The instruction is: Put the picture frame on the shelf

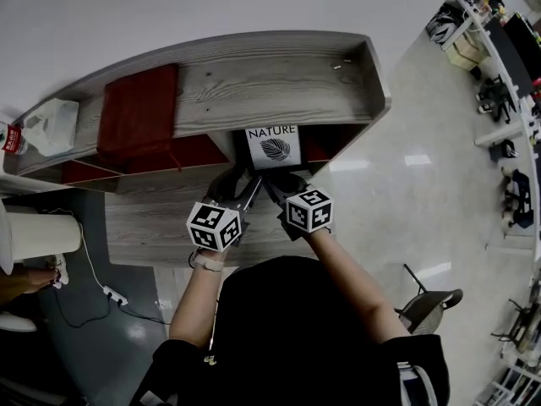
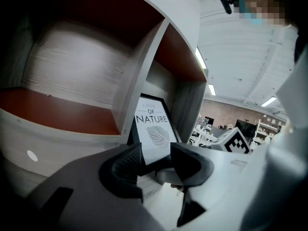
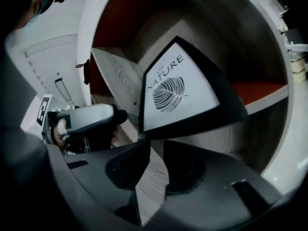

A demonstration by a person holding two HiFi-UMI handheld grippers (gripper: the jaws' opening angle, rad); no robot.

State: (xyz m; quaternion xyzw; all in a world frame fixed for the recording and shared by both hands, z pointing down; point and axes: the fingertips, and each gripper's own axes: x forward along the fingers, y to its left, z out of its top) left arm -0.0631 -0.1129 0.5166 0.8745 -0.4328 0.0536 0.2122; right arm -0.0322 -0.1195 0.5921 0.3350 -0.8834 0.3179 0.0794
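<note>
The picture frame [image 1: 272, 146], black-edged with a leaf print and the word NATURE, stands upright in a compartment of the grey wooden shelf [image 1: 254, 83]. In the left gripper view the picture frame [image 2: 153, 129] leans beside the divider, just beyond my left gripper [image 2: 156, 160], whose jaws stand wide apart and grip nothing. My right gripper [image 3: 154, 150] sits right under the frame's [image 3: 178, 88] lower edge, jaws apart with bare shelf wood showing between them. From above, the left gripper [image 1: 245, 184] and the right gripper [image 1: 275, 186] are side by side in front of the frame.
A red fabric bin [image 1: 139, 112] fills the compartment to the left. A white bag [image 1: 52, 125] lies on the shelf's left end. On the floor are a power strip [image 1: 114, 294] and a chair [image 1: 431, 299]. The shelf divider [image 2: 139, 76] stands close on the left.
</note>
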